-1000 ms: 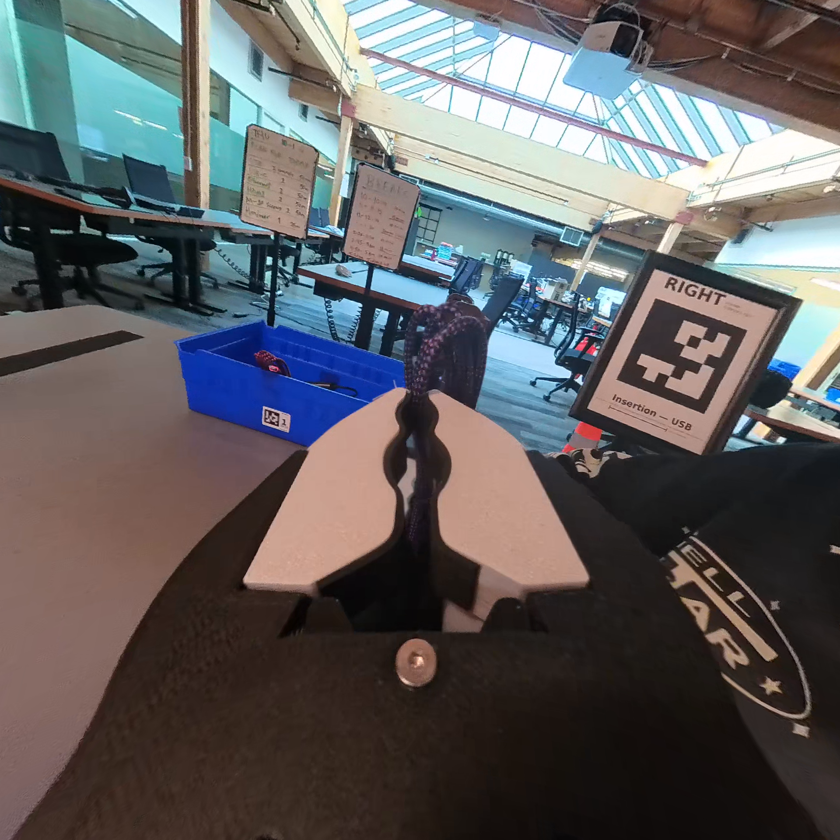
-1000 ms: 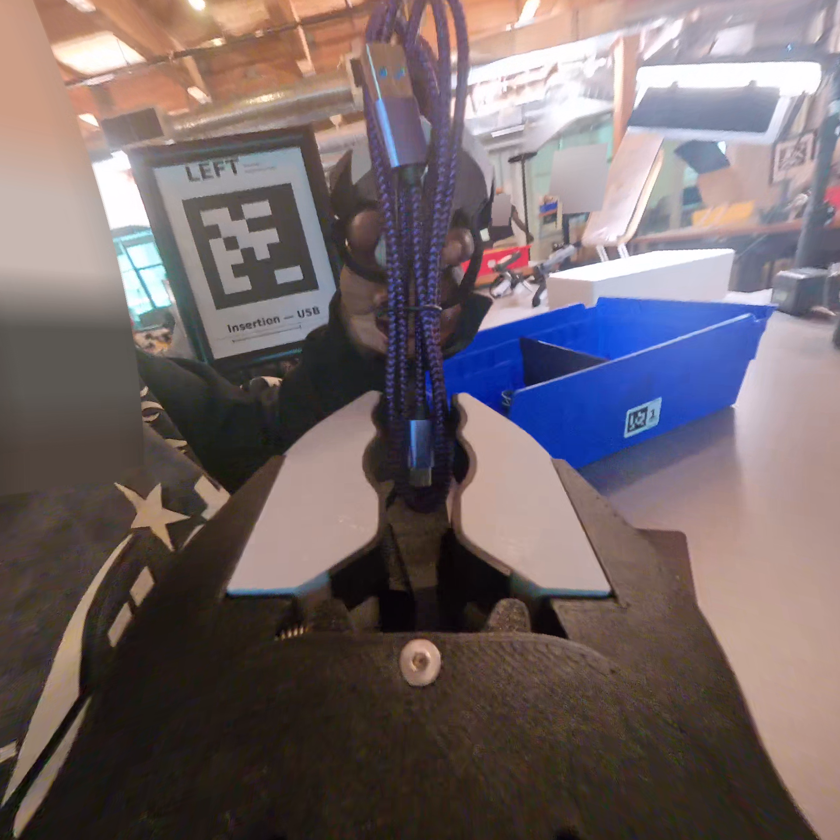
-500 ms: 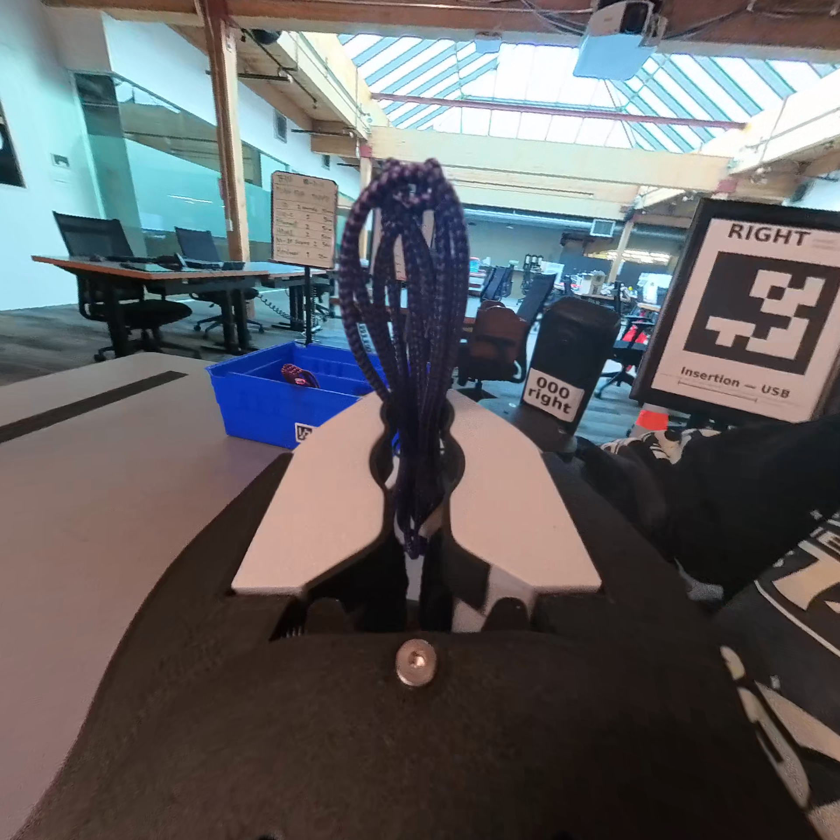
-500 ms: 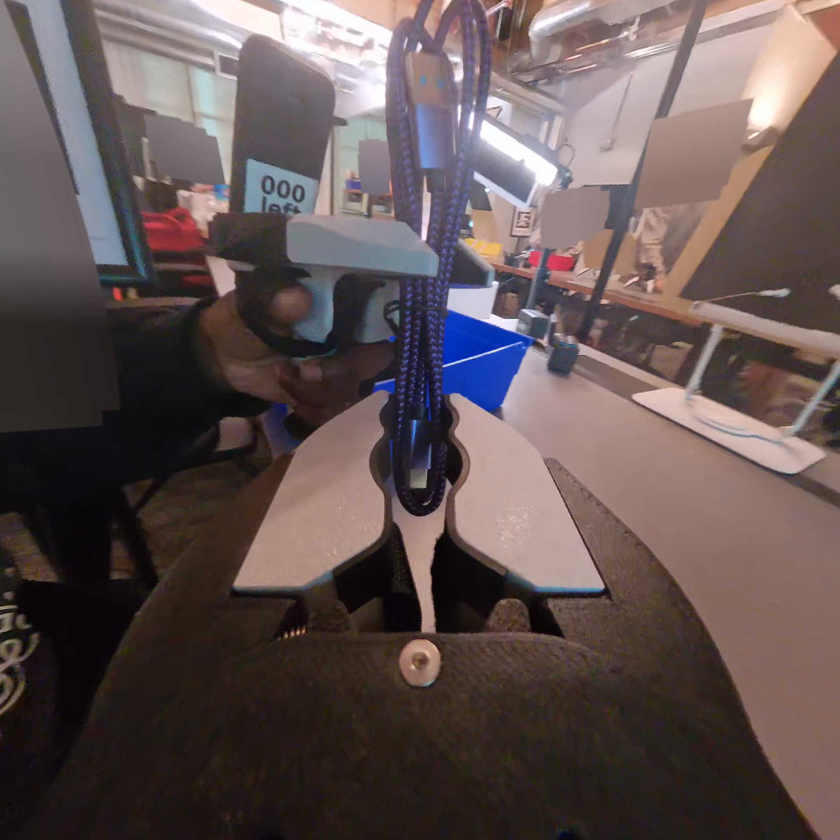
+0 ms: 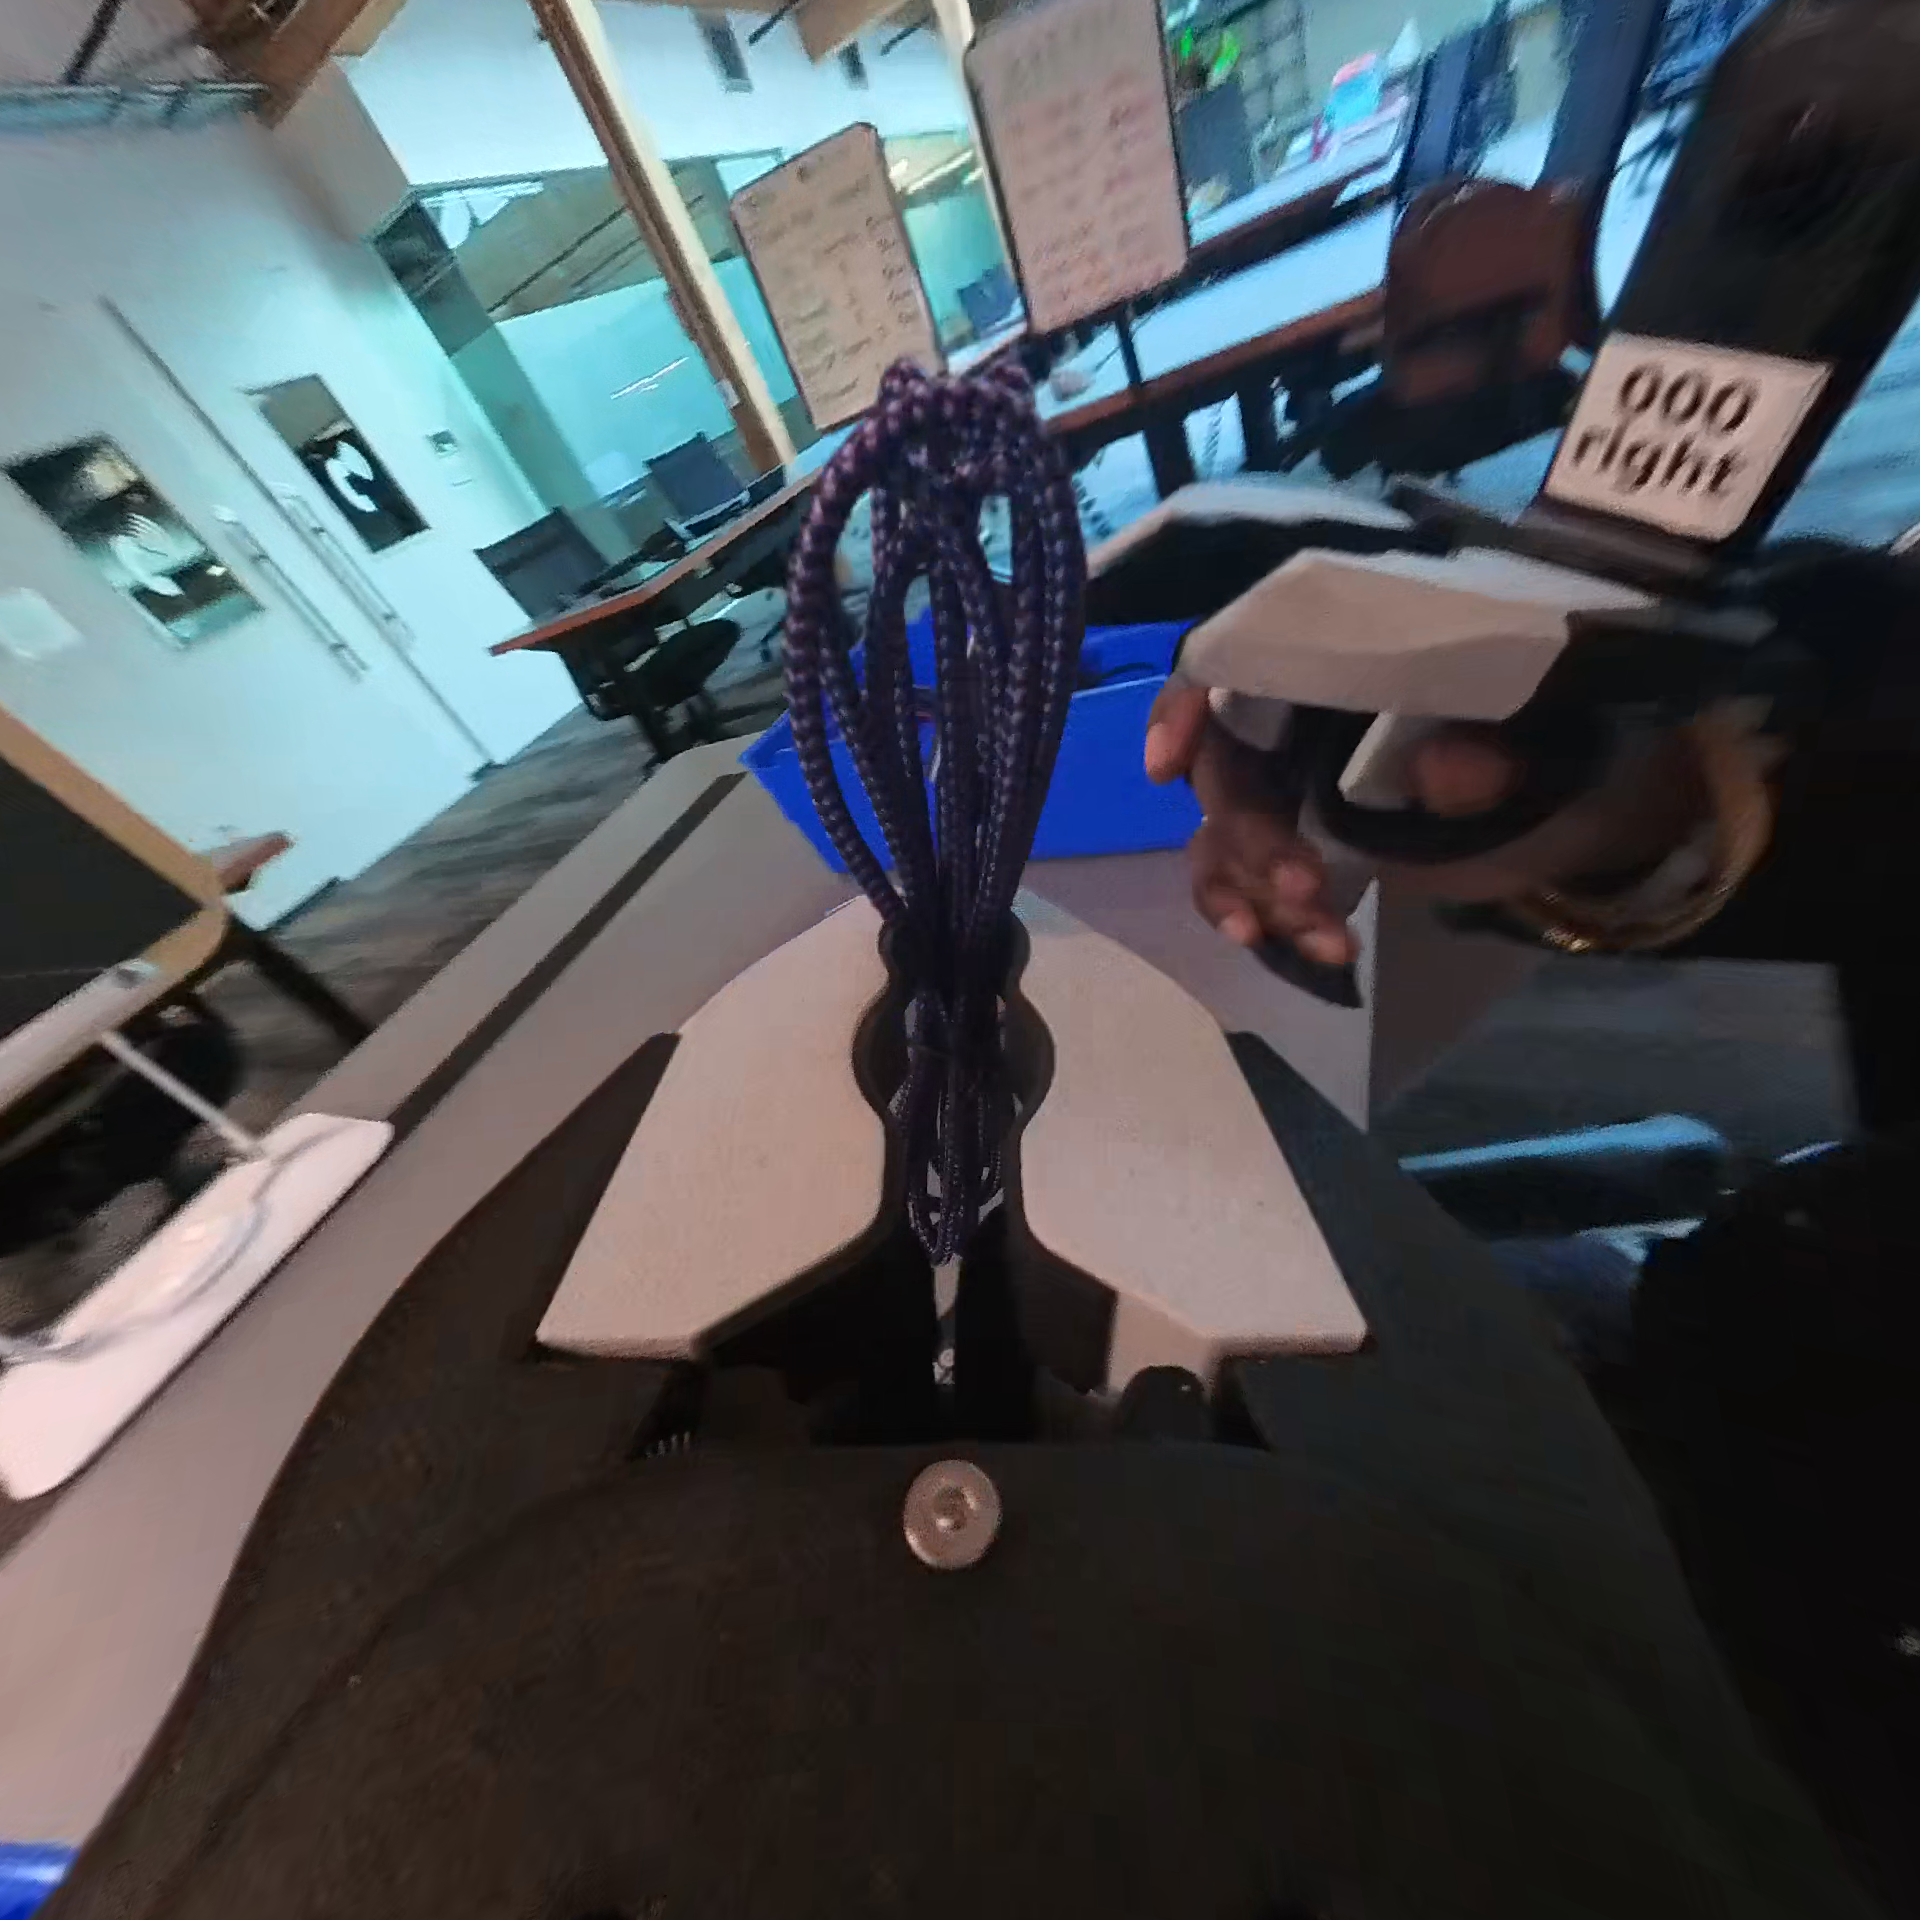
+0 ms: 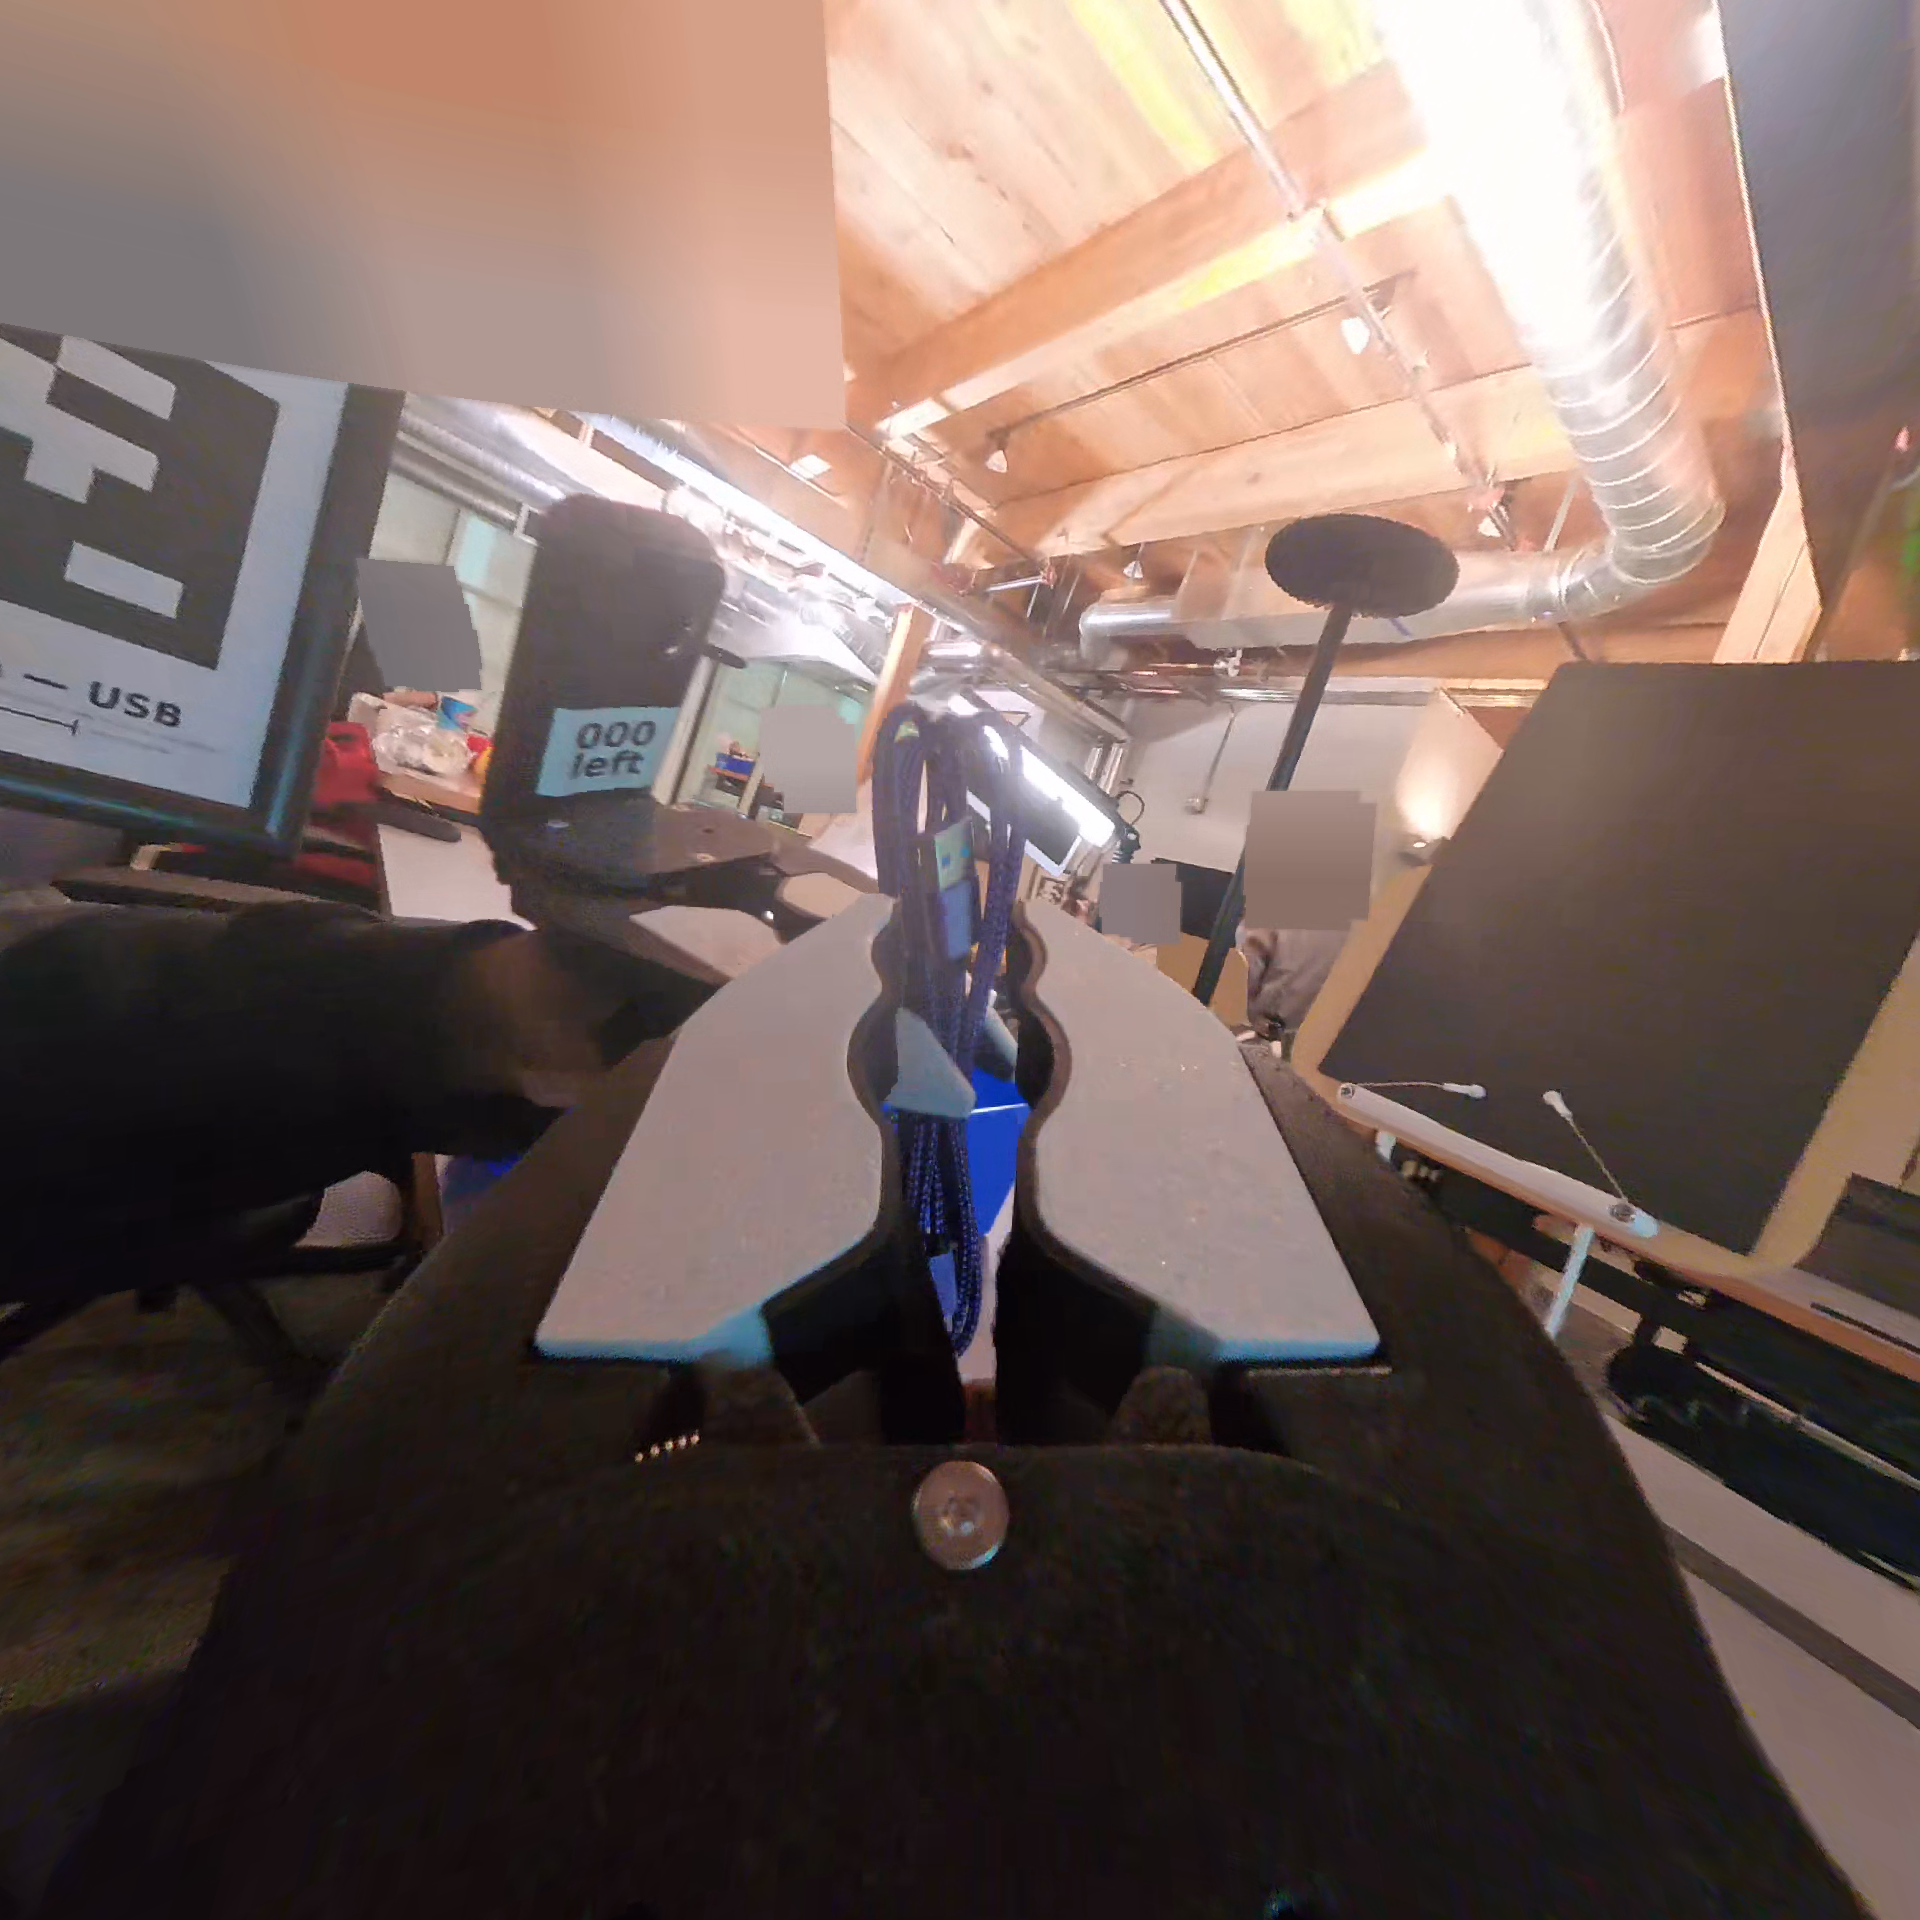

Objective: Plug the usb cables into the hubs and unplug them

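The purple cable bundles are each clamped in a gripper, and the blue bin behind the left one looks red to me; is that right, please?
Not quite: the bin is blue, not red, as the left wrist view shows. The rest holds: the left gripper is shut on one purple cable bundle, and the right gripper is shut on another purple cable bundle.

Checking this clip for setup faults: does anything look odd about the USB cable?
Yes. The purple braided cable remains a bundled coil, pinched by the left tongs and seemingly also the right tongs, lifted off the table. No hub is visible.
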The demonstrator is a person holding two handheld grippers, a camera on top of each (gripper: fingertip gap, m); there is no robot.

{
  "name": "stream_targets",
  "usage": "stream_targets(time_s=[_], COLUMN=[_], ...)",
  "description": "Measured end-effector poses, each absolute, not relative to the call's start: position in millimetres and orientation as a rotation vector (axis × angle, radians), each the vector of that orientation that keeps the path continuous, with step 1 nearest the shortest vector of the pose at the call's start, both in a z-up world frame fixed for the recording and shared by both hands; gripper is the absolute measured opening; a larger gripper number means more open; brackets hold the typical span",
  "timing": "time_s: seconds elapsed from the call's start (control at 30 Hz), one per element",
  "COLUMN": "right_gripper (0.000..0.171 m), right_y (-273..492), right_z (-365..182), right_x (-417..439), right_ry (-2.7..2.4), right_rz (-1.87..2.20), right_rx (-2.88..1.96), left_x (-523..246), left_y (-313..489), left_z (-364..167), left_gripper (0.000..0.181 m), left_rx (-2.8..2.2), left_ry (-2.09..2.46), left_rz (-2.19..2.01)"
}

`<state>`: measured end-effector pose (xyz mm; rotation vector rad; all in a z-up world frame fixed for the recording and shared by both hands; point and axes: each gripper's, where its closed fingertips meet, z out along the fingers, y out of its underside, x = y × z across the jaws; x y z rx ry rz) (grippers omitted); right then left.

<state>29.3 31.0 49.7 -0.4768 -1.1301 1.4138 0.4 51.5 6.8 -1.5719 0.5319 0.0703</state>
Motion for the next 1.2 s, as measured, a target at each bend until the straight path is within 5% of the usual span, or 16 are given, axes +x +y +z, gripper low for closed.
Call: stream_targets(time_s=[0.4, 0.83, 1.0, 1.2], right_gripper=[0.006, 0.003, 0.004, 0.040], right_y=[30, 36, 43, 44], right_z=[44, 22, 31, 36], right_x=[24, 8, 11, 13], right_ry=[-1.205, -1.269, -1.231, -1.253], right_rz=[1.404, 1.442, 1.440, 1.484], right_rx=[-0.642, -0.770, -0.763, -0.775], left_x=[-13, -20, -23, -24], left_y=[56, 50, 54, 57], left_z=[2, 22, 12, 4], left_gripper=[0.013, 0.010, 0.010, 0.010], left_rx=[-1.582, -1.538, -1.594, -1.624], left_ry=[0.628, 0.223, 0.337, 0.456], left_rz=[0.545, -0.218, 0.007, 0.284])
